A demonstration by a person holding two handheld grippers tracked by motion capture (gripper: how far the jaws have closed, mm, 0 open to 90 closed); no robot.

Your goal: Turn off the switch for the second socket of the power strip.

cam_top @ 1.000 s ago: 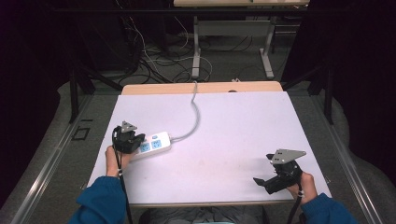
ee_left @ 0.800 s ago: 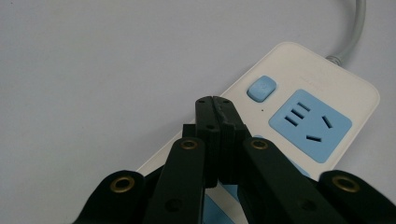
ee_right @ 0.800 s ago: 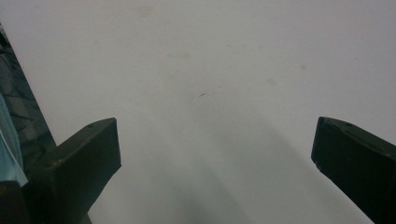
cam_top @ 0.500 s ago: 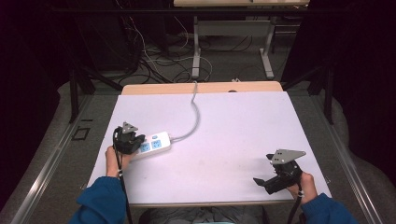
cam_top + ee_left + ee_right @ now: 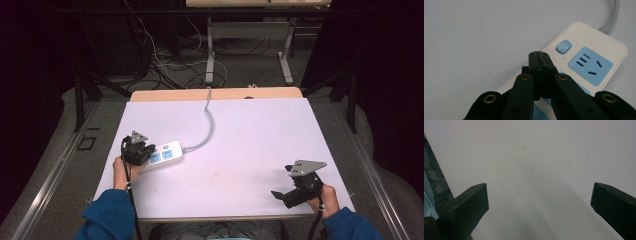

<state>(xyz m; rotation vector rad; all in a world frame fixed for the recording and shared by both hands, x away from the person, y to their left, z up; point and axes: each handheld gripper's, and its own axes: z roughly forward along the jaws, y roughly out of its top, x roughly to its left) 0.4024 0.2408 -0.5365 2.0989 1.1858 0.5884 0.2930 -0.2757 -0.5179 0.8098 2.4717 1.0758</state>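
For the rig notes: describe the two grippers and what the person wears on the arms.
Both the left gripper and the right gripper are black, each topped by a grey three-cornered plate and trailing a dark cable. In the left gripper view the linkage arms carry brass-coloured rivets. In the right gripper view the jaws are flat black blocks. The sleeves are blue.
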